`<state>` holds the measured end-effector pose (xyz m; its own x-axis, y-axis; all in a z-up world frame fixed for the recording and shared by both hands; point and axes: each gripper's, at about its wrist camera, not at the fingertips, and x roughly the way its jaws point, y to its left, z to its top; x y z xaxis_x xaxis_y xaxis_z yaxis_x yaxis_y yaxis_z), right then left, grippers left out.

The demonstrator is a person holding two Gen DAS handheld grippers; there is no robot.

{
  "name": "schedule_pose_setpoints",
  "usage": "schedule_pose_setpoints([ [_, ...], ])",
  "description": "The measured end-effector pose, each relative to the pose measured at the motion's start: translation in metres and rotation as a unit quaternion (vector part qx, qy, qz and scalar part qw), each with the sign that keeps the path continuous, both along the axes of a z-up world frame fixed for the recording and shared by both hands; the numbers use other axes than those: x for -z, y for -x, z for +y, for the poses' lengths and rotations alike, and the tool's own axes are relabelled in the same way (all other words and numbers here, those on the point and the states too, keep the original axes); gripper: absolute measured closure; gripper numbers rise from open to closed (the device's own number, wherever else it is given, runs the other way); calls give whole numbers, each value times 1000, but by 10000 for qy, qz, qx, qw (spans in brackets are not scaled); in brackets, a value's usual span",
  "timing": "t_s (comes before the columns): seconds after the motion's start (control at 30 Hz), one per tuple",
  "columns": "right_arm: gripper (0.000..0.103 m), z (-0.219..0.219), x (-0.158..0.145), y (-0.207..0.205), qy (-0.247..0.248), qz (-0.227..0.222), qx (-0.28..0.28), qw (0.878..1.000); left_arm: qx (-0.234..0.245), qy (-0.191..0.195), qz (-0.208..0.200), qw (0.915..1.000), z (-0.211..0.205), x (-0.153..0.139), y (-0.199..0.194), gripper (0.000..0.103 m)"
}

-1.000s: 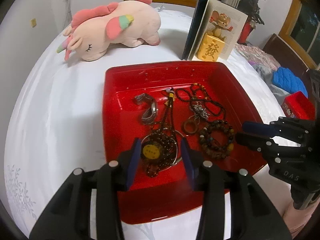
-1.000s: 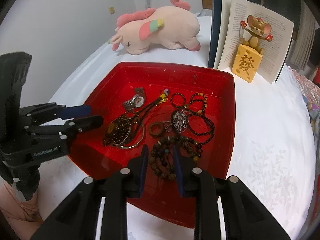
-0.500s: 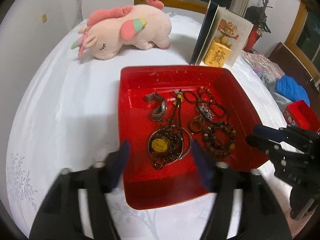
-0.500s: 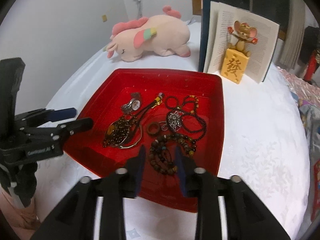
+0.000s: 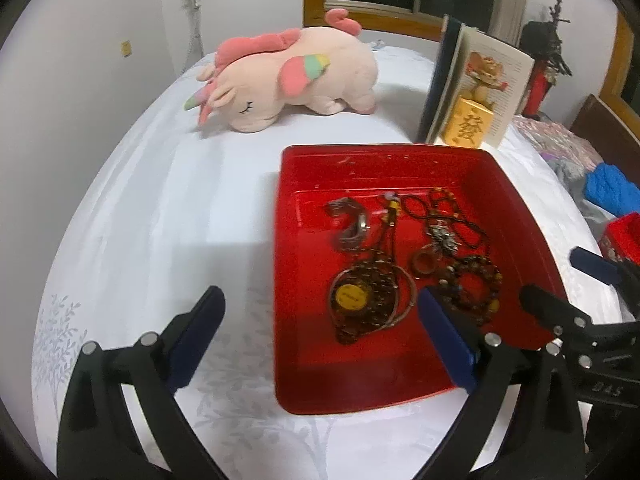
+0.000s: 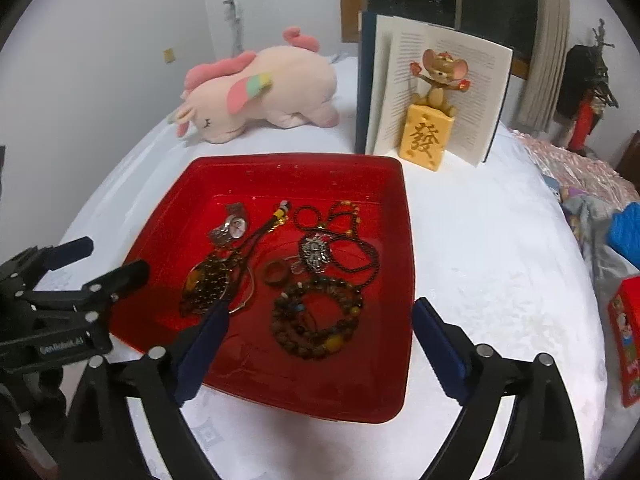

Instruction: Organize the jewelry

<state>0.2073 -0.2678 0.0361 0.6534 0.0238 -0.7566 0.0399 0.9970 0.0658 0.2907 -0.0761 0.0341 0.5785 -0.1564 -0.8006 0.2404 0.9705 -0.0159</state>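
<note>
A red tray [image 5: 312,380] [image 6: 392,240] sits on the white bedcover and holds jewelry: a wristwatch [image 5: 352,220] [image 6: 232,226], a dark necklace with a yellow disc pendant [image 5: 352,296] [image 6: 208,280], a brown ring [image 5: 424,264] [image 6: 276,272], a silver pendant on a dark bead chain [image 5: 442,236] [image 6: 316,252] and a bead bracelet [image 5: 472,284] [image 6: 316,320]. My left gripper [image 5: 320,320] is open wide and empty above the tray's near left edge. My right gripper [image 6: 320,324] is open wide and empty above the tray's near edge.
A pink unicorn plush [image 5: 288,80] [image 6: 260,96] lies behind the tray. An open book [image 6: 436,80] stands at the back right with a mouse figurine on a yellow block [image 6: 428,128] before it. A red box [image 6: 626,340] and blue cloth [image 5: 612,192] lie at the right.
Both grippers have opened wide and pulled back and up from the tray. The jewelry lies where it did.
</note>
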Motion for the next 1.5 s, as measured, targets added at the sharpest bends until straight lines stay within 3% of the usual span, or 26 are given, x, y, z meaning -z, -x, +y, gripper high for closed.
schedule_pose_setpoints([
  [0.13, 4, -2, 0, 0, 48, 3, 137, 9999, -135, -10, 42, 9999, 7, 2, -5, 7],
  [0.63, 4, 14, 12, 1, 361, 155, 343, 9986, -157, -74, 50, 9998, 4, 10, 3, 7],
  [1.5, 4, 12, 21, -1, 376, 197, 364, 9984, -175, -178, 28, 9997, 0, 19, 5, 7],
])
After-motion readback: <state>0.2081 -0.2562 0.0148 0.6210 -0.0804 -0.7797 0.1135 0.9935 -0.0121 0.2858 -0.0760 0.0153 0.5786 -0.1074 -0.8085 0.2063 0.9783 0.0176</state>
